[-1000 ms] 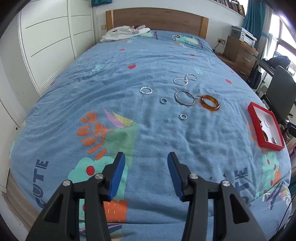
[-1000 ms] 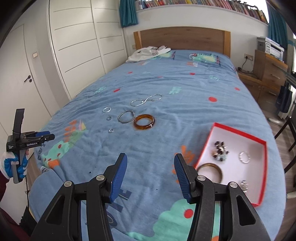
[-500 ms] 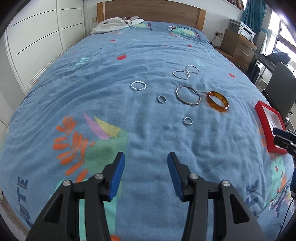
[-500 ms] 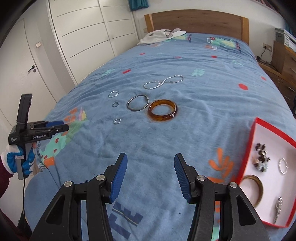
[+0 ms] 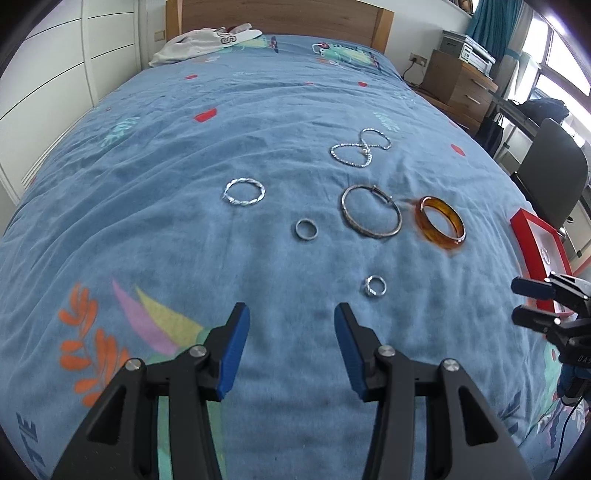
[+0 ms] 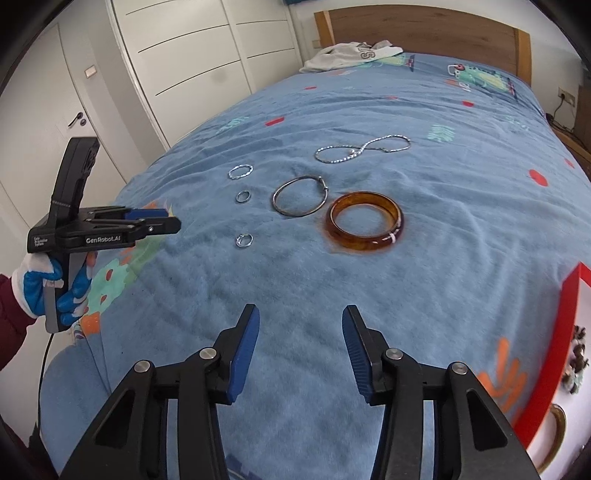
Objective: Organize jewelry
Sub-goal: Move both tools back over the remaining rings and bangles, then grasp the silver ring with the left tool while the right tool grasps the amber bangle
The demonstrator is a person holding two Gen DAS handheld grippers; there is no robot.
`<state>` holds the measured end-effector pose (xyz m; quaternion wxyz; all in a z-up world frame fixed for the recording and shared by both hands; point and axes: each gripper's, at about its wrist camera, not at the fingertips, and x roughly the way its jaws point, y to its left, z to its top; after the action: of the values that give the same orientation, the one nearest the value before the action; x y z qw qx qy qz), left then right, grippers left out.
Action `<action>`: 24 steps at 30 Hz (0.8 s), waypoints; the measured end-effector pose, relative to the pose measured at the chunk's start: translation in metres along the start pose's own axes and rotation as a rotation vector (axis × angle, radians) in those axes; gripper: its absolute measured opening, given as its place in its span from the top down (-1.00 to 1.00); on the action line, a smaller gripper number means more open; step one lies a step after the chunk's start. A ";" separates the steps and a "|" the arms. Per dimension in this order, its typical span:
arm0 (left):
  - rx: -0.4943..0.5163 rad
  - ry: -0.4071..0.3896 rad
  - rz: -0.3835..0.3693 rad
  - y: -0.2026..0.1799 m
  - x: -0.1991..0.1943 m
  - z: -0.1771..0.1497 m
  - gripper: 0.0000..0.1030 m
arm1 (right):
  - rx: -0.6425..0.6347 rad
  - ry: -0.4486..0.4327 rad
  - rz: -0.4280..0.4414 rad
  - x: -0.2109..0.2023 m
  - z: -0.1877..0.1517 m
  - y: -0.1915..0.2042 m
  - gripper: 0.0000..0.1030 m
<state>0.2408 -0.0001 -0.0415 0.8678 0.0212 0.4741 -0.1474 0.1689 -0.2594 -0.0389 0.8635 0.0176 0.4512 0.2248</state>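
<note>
Jewelry lies on the blue bedspread: an amber bangle, a large silver hoop, a twisted silver ring, a silver chain and two small rings. A red jewelry box sits at the right, holding several pieces. My left gripper is open and empty, just short of the nearer small ring. My right gripper is open and empty, short of the bangle.
A white garment lies by the wooden headboard. White wardrobe doors stand left of the bed. A wooden dresser and a dark chair stand to the right.
Both grippers have moved forward over the bed toward the jewelry, which now looks closer. Both stay open. The jewelry has not moved.
</note>
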 end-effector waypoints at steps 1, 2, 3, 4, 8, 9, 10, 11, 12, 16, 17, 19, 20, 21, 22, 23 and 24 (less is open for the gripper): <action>0.005 0.001 -0.003 0.000 0.003 0.004 0.11 | -0.004 0.002 0.006 0.004 0.002 0.000 0.11; 0.008 0.001 -0.004 0.000 0.006 0.007 0.11 | -0.008 0.004 0.012 0.008 0.004 0.001 0.12; 0.012 0.002 -0.005 0.000 0.010 0.011 0.11 | -0.009 0.005 0.016 0.011 0.005 0.002 0.12; 0.016 0.002 -0.006 0.000 0.014 0.014 0.11 | -0.012 0.007 0.021 0.015 0.007 0.002 0.12; 0.024 0.002 -0.009 -0.001 0.025 0.025 0.11 | -0.015 0.008 0.035 0.026 0.012 0.003 0.12; 0.028 0.001 -0.009 -0.002 0.028 0.028 0.11 | -0.016 0.008 0.035 0.028 0.013 0.003 0.12; 0.030 0.001 -0.009 -0.003 0.030 0.029 0.11 | -0.018 0.007 0.032 0.030 0.014 0.002 0.12; 0.033 0.002 -0.008 -0.004 0.032 0.031 0.11 | -0.018 0.006 0.029 0.031 0.015 0.001 0.12; 0.034 0.003 -0.008 -0.005 0.036 0.033 0.11 | -0.016 0.004 0.026 0.032 0.016 -0.001 0.12; 0.030 0.012 -0.010 -0.006 0.048 0.038 0.11 | 0.006 -0.007 0.002 0.035 0.021 -0.014 0.12; 0.027 0.014 -0.009 -0.006 0.052 0.039 0.11 | 0.013 -0.012 -0.004 0.036 0.022 -0.018 0.12; 0.025 0.015 -0.007 -0.006 0.056 0.041 0.11 | 0.024 -0.022 -0.012 0.035 0.025 -0.025 0.12; 0.024 0.015 -0.007 -0.006 0.059 0.042 0.11 | 0.029 -0.031 -0.018 0.035 0.028 -0.028 0.12; 0.023 0.015 -0.006 -0.006 0.061 0.043 0.11 | 0.034 -0.037 -0.022 0.034 0.030 -0.032 0.12; 0.023 0.015 -0.006 -0.006 0.063 0.043 0.12 | 0.039 -0.044 -0.028 0.034 0.032 -0.035 0.12; 0.022 0.015 -0.004 -0.006 0.065 0.044 0.13 | 0.043 -0.049 -0.033 0.035 0.034 -0.038 0.12; 0.022 0.014 -0.005 -0.006 0.067 0.044 0.13 | 0.047 -0.053 -0.038 0.035 0.036 -0.040 0.12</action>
<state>0.3092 -0.0297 -0.0720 0.8638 0.0306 0.4786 -0.1544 0.2299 -0.2751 -0.0541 0.8786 0.0354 0.4334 0.1972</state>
